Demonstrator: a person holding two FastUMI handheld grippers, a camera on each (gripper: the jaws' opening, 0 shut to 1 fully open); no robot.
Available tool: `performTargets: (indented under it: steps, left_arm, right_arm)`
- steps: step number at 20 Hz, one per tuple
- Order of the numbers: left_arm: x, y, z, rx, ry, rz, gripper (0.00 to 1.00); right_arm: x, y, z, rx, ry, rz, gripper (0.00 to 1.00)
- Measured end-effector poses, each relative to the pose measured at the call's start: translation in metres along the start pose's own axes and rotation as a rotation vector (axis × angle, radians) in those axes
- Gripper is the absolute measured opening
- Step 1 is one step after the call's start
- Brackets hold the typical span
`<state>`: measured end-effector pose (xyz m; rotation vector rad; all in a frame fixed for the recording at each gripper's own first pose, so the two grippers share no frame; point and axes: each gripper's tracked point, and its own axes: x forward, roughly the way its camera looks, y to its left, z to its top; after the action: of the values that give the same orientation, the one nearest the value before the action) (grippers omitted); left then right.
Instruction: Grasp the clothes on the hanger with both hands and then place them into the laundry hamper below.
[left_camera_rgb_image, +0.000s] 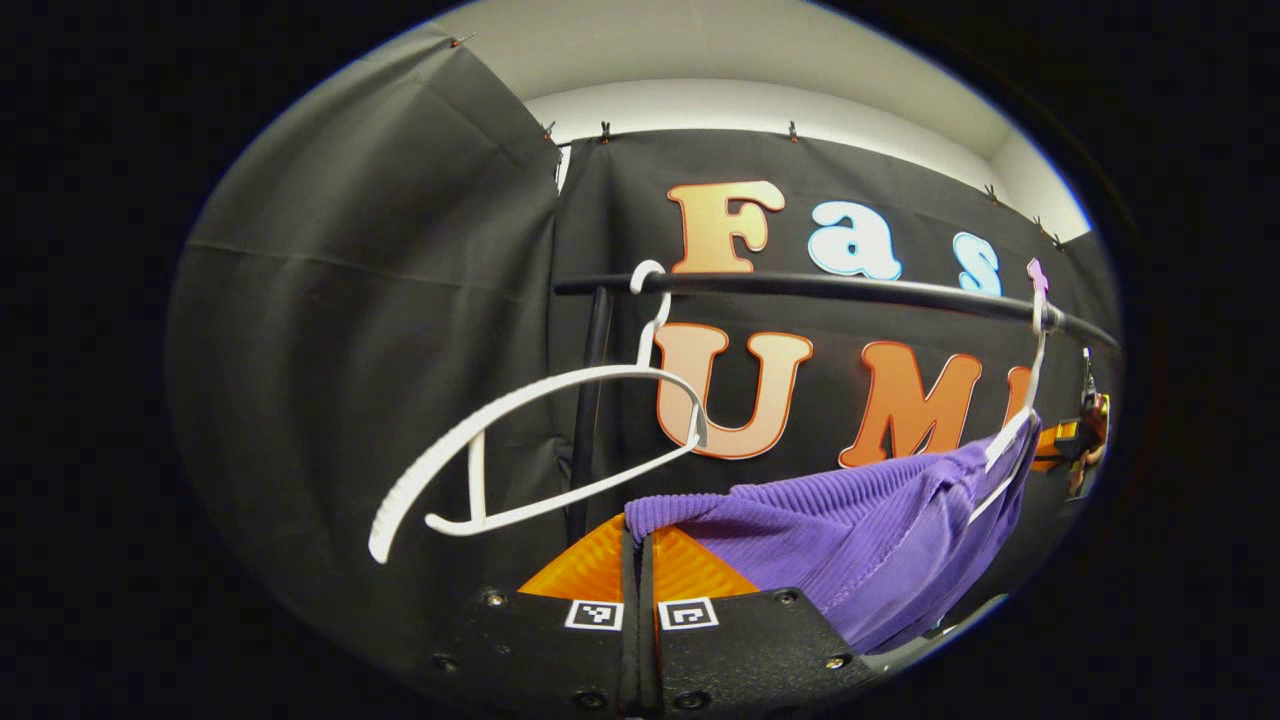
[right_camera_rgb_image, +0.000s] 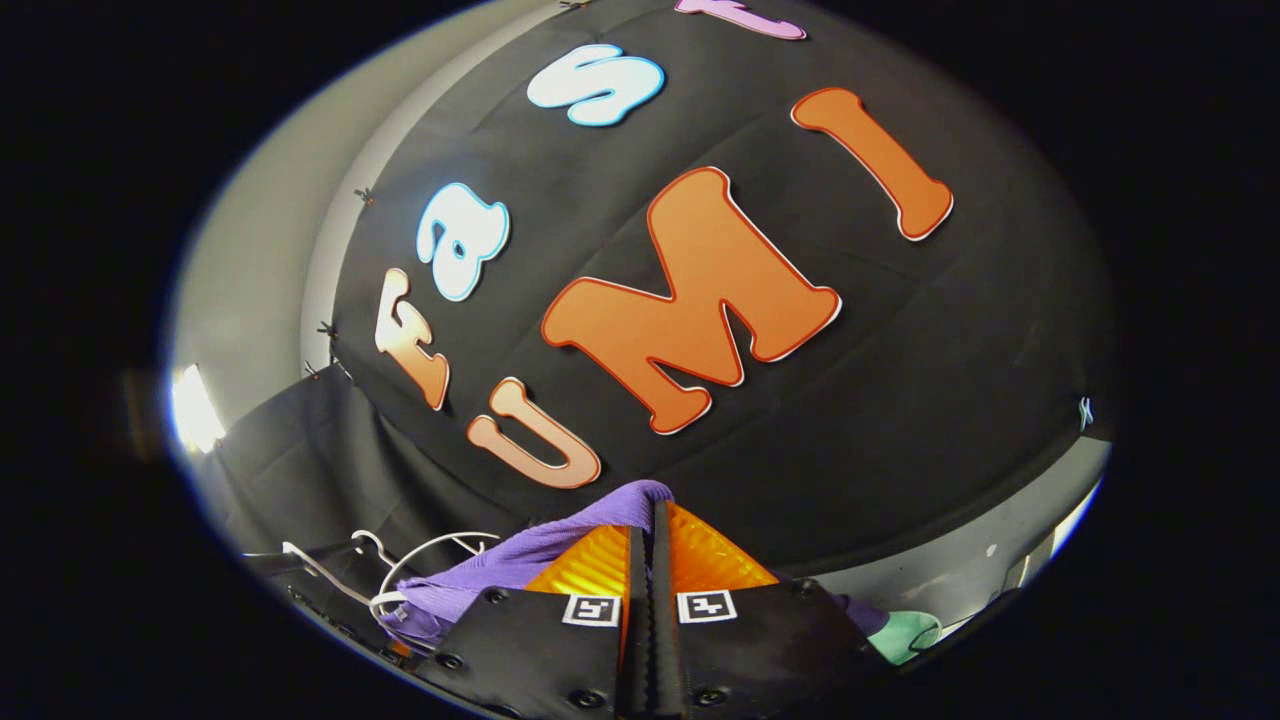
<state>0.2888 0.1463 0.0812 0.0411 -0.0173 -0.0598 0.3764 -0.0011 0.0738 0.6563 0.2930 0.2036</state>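
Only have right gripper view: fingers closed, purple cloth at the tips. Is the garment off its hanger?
Observer: No. In left gripper view the purple garment hangs from a white hanger on the black rail.
Operator: Left gripper on it?
Observer: Yes. The left gripper is closed with the garment's ribbed edge at its fingertips.
Operator: Anything else on the rail?
Observer: A bare hanger, hooked near the rail's end.

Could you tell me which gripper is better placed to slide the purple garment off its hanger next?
Probably the left: it pinches the garment with the hanger and rail ahead; the right faces the wall.
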Motion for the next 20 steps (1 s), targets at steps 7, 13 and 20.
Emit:
performTargets:
  steps: [7,13,20]
  left_arm:
    - [0.008,-0.015,-0.056,-0.001,0.097,-0.018,0.00]
    - [0.003,-0.009,-0.083,-0.054,0.149,-0.028,0.00]
    - [-0.013,0.026,0.012,-0.075,0.012,-0.016,0.00]
  right_arm:
    - [0.024,-0.030,-0.066,-0.034,0.094,-0.094,0.08]
    - [0.028,-0.046,-0.094,-0.003,0.110,-0.124,0.07]
    - [0.007,-0.023,-0.010,-0.020,-0.029,-0.086,0.07]
